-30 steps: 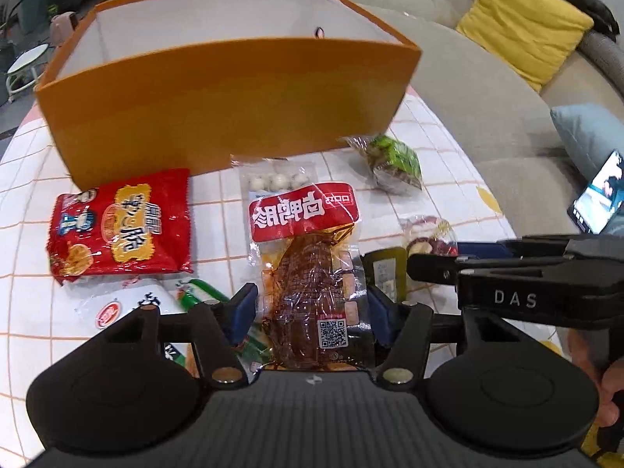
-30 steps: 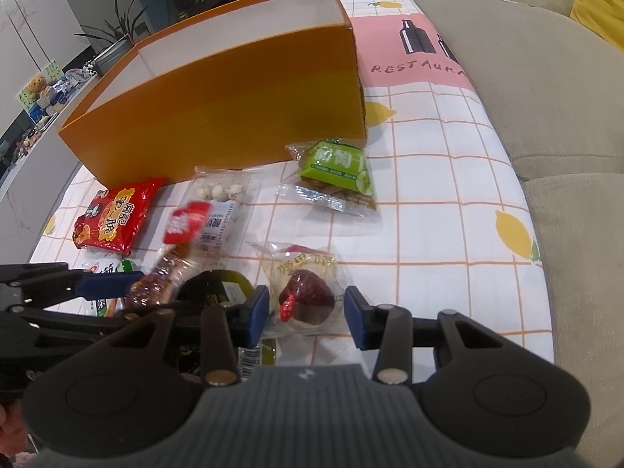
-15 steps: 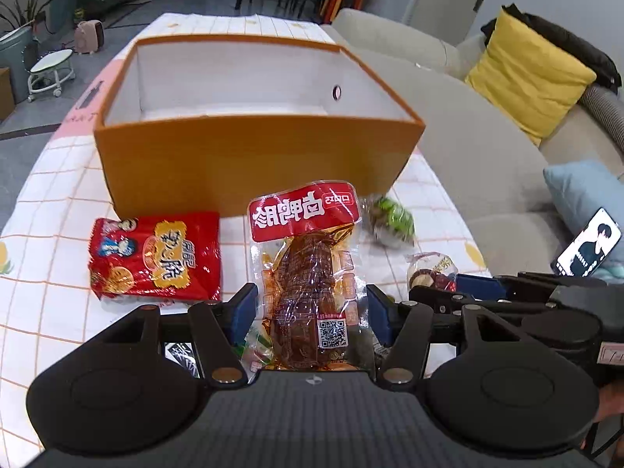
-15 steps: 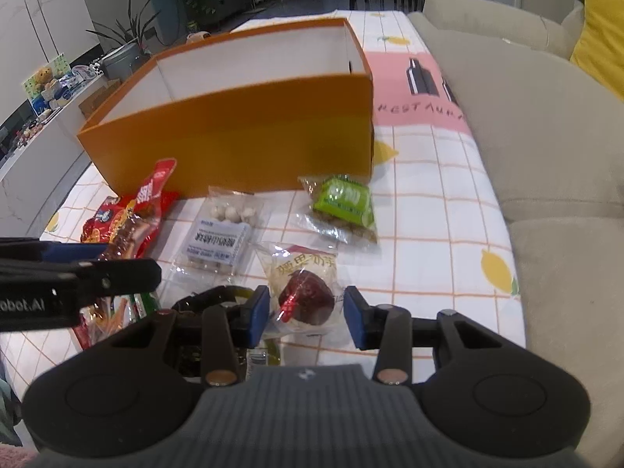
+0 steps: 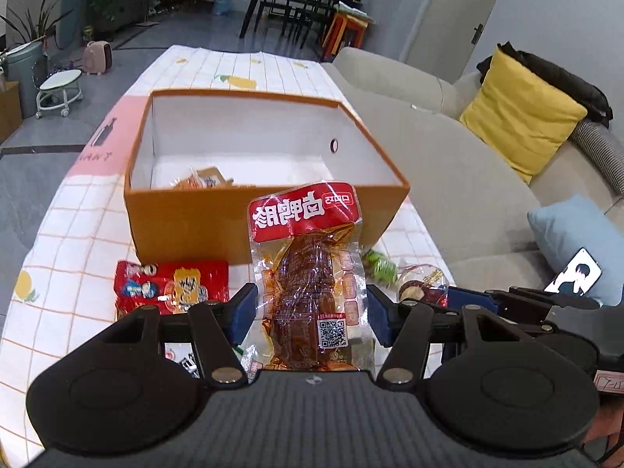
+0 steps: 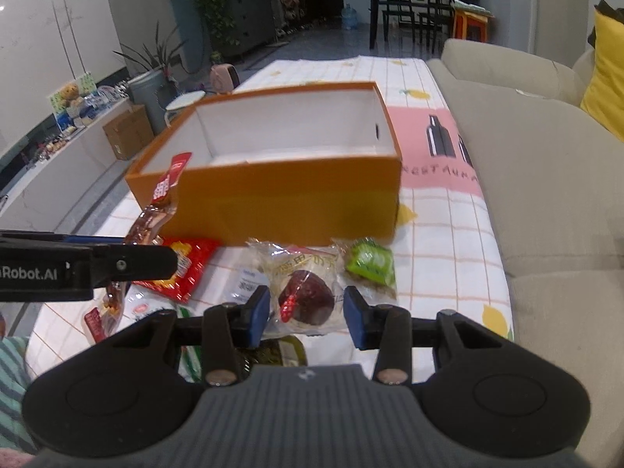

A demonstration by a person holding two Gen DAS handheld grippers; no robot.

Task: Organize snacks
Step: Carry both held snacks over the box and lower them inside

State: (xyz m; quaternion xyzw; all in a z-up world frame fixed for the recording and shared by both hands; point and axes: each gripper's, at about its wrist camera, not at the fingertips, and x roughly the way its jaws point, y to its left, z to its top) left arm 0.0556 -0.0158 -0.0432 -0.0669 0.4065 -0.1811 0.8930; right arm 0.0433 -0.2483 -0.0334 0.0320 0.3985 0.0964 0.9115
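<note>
My left gripper (image 5: 310,314) is shut on a clear meat packet with a red header (image 5: 308,273), held upright in front of the orange box (image 5: 218,222). The open box has white walls, and one small snack packet (image 5: 202,179) lies inside. My right gripper (image 6: 306,314) is shut on a clear packet with a dark red round snack (image 6: 306,292), lifted above the table. In the right wrist view the left gripper (image 6: 117,261) reaches in from the left with the meat packet (image 6: 156,210).
On the checked tablecloth (image 6: 440,257) lie a red chip bag (image 5: 171,286), a green packet (image 6: 368,261), and white and dark green packets half hidden under the grippers. A beige sofa (image 5: 448,179) runs along the right, with a phone (image 5: 573,275) on it.
Both grippers have risen with their packets still held. The view now looks down into the orange box, and the packets left on the table appear lower and smaller.
</note>
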